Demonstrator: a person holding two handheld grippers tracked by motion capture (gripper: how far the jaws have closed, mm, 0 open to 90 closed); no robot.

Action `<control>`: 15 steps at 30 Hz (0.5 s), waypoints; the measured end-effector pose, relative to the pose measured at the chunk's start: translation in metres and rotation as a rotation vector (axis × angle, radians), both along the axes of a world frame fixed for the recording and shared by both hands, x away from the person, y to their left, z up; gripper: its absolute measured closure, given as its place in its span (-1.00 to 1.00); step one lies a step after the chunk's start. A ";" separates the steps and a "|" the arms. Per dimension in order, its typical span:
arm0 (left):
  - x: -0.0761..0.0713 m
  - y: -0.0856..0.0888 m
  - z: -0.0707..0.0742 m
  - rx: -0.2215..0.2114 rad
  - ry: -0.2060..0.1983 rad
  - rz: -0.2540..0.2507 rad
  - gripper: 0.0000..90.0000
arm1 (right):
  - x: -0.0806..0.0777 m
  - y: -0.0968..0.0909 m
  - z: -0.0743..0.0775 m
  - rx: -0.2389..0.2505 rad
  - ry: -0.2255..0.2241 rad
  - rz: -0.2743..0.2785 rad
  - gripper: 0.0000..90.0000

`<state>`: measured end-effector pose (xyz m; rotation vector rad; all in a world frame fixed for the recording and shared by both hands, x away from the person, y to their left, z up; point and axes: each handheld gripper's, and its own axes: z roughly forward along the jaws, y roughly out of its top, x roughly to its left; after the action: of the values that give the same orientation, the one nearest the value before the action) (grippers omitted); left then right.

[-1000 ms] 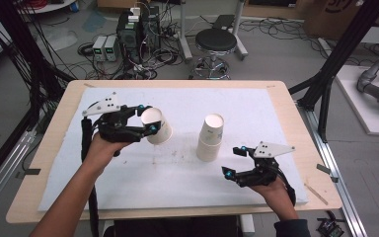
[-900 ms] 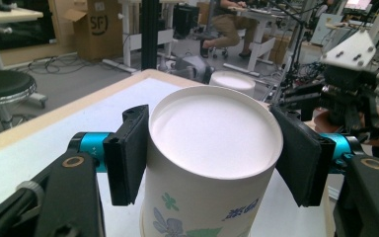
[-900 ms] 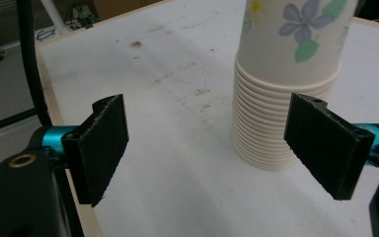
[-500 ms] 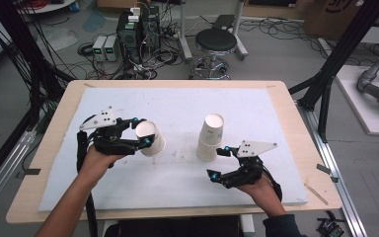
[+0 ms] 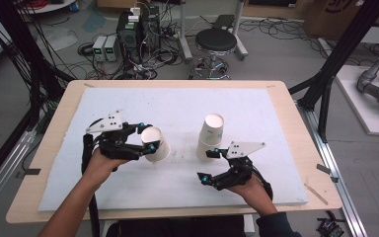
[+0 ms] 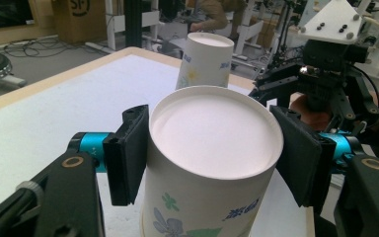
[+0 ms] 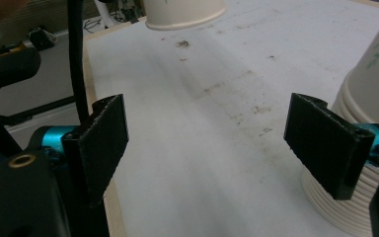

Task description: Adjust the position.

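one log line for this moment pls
left tongs: shut on single cup | right tongs: open, beside cup stack | white mat

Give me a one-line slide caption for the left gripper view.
Left gripper clamps an upside-down paper cup; stacked cups and the right gripper beyond.

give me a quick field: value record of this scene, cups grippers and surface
surface: white mat on a wooden table
left gripper: jaws closed on a single paper cup, held upside down, base toward the camera
single cup position: left part of the mat, apart from the stack
cup stack: nested paper cups, upside down, standing near the mat's middle
right gripper: jaws wide apart, nothing between them, just in front of the stack
right jaw vs stack: close beside the stack's rims; contact cannot be told
mat condition: faint brown specks and smudges
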<state>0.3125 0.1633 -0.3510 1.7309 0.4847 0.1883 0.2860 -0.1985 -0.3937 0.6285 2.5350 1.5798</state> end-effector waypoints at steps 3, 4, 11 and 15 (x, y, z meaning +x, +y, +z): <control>-0.003 -0.003 -0.004 -0.012 -0.001 -0.022 -0.23 | 0.000 0.005 -0.001 -0.002 0.002 0.013 -0.62; -0.005 -0.004 -0.005 -0.014 -0.002 -0.035 -0.23 | 0.001 0.007 -0.002 -0.004 -0.002 0.016 -0.62; -0.013 -0.014 -0.013 -0.014 0.003 -0.084 -0.22 | 0.005 0.030 -0.002 0.008 0.002 0.085 -0.62; -0.014 -0.020 -0.013 -0.010 0.002 -0.111 -0.22 | 0.009 0.042 -0.001 0.005 -0.015 0.117 -0.62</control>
<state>0.2989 0.1437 -0.3643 1.7434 0.3888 0.1046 0.2945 -0.1564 -0.3945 0.4742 2.6017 1.6198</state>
